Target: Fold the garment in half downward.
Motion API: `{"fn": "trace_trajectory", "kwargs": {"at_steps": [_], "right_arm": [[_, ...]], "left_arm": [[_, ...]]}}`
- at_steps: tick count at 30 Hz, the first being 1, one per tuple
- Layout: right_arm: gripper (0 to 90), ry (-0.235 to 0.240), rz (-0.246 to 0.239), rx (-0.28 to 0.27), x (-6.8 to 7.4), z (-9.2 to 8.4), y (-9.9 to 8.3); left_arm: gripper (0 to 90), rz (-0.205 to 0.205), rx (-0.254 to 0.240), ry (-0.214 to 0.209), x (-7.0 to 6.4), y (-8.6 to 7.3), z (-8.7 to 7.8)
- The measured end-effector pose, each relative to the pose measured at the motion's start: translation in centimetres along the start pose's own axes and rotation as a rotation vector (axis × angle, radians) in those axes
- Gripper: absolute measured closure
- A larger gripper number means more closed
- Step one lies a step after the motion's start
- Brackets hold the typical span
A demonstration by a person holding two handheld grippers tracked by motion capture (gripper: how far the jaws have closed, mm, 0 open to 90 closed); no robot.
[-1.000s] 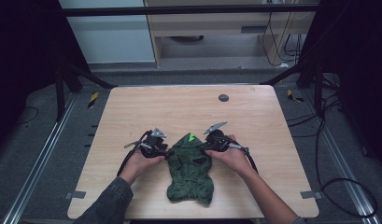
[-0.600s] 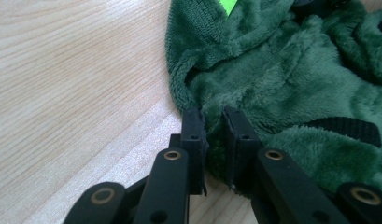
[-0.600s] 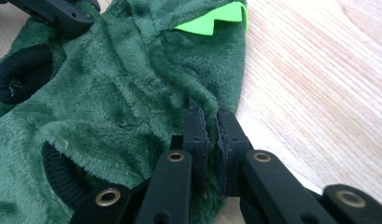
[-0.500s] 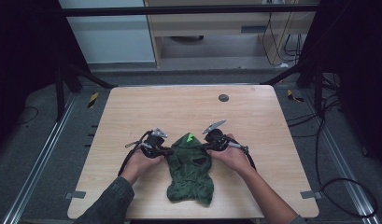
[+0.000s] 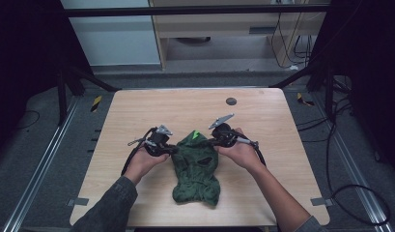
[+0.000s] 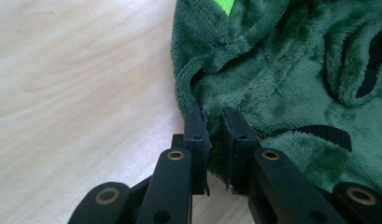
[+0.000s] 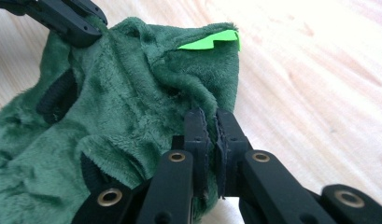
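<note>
Between the jaws of the left gripper [image 6: 212, 128]: edge of green fleece garment [image 5: 196, 166], pinched tight at its left upper side after closing down on it just now. Right gripper [image 7: 212, 126] likewise just clamped on the opposite upper edge, fabric bunched between its jaws. Beyond the right jaws, bright green tag [image 7: 209, 41] at the garment's top (dark openings in the pile nearer the left jaws). Below both jaws, lower part of garment lying on wooden worktop [image 5: 137, 111]. Far past the jaws, small dark disc [image 5: 231, 101] on worktop.
</note>
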State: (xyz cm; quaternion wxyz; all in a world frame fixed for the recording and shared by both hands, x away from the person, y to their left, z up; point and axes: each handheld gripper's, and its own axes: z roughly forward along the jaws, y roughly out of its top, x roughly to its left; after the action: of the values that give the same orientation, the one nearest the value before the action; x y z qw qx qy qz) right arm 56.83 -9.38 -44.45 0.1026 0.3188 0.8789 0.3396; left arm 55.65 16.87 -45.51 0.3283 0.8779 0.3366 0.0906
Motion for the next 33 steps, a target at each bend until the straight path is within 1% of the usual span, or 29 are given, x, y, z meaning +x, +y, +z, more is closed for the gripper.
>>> {"fn": "trace_trajectory", "kwargs": {"at_steps": [4, 9, 10, 13, 15, 19, 25, 29, 33], "right_arm": [[85.0, -0.011, -0.005, -0.011, -0.2, -0.4, 0.6], [85.0, -0.02, -0.015, -0.012, -0.2, -0.7, 1.1], [85.0, -0.022, -0.011, -0.022, -0.4, -0.9, 1.3], [85.0, -0.028, -0.015, -0.029, -0.5, -1.1, 1.6], [85.0, -0.029, -0.013, -0.03, -0.5, -1.2, 1.7], [85.0, -0.037, -0.015, -0.037, -0.7, -1.4, 2.3], [85.0, -0.048, -0.022, -0.046, -0.9, -1.6, 3.0], [85.0, -0.057, -0.024, -0.055, -1.1, -1.9, 3.5], [85.1, -0.064, -0.039, -0.062, -1.1, -2.1, 3.9]], "left_arm": [[81.5, -0.008, -0.008, 0.005, 0.3, 0.5, -0.2], [81.4, 0.002, -0.013, 0.016, 0.3, 1.0, -0.5], [81.4, 0.003, -0.019, 0.017, 0.4, 1.2, -0.7], [81.5, 0.007, -0.023, 0.021, 0.5, 1.6, -1.0], [81.5, 0.003, -0.023, 0.021, 0.6, 1.7, -1.0], [81.5, 0.016, -0.033, 0.029, 0.9, 2.4, -1.4], [81.5, 0.015, -0.041, 0.039, 1.1, 3.0, -1.8], [81.4, 0.02, -0.048, 0.053, 1.3, 3.3, -2.0], [81.4, 0.02, -0.057, 0.058, 1.4, 3.6, -2.2]]}}
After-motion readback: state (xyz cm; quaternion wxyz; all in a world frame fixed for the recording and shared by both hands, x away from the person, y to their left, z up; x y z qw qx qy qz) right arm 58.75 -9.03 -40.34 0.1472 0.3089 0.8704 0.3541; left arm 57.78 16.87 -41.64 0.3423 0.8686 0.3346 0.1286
